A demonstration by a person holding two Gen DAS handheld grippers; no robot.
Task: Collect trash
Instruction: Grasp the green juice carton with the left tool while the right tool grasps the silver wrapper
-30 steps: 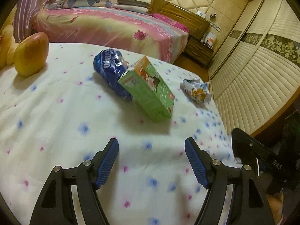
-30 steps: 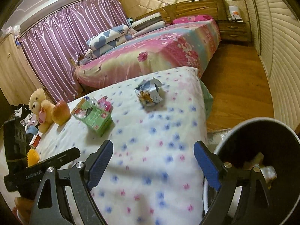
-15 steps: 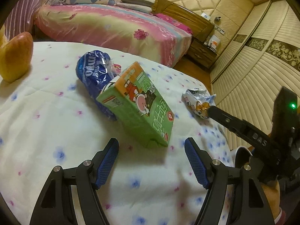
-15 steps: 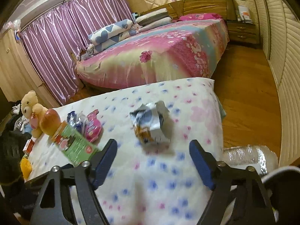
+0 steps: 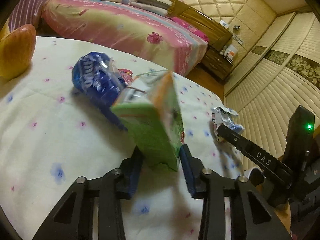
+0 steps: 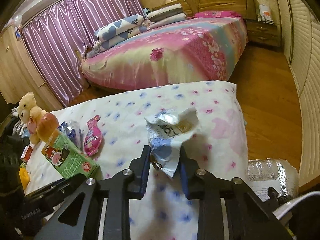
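Two trash items gripped on the flowered bedspread (image 6: 200, 104): one rectangular green carton (image 5: 154, 132), tilted, left gripper (image 5: 162, 160) jaws closing on its lower end; one crumpled foil wrapper (image 6: 170, 132), right gripper (image 6: 165, 160) jaws closing on it. Alongside: one crinkly blue bag (image 5: 96, 80), one glossy pink pouch (image 6: 93, 138).

Bedroom, warm yellow light, and plenty of pink.
Pink floral bed (image 6: 166, 60) dead centre: purple satin curtains (image 6: 66, 40) behind it, quilted cream wall (image 5: 230, 4) above its wooden headboard (image 6: 220, 2), nightstand (image 6: 262, 34) just beside, wooden floor (image 6: 270, 100) alongside, louvred wardrobe doors (image 5: 276, 92) opposite.
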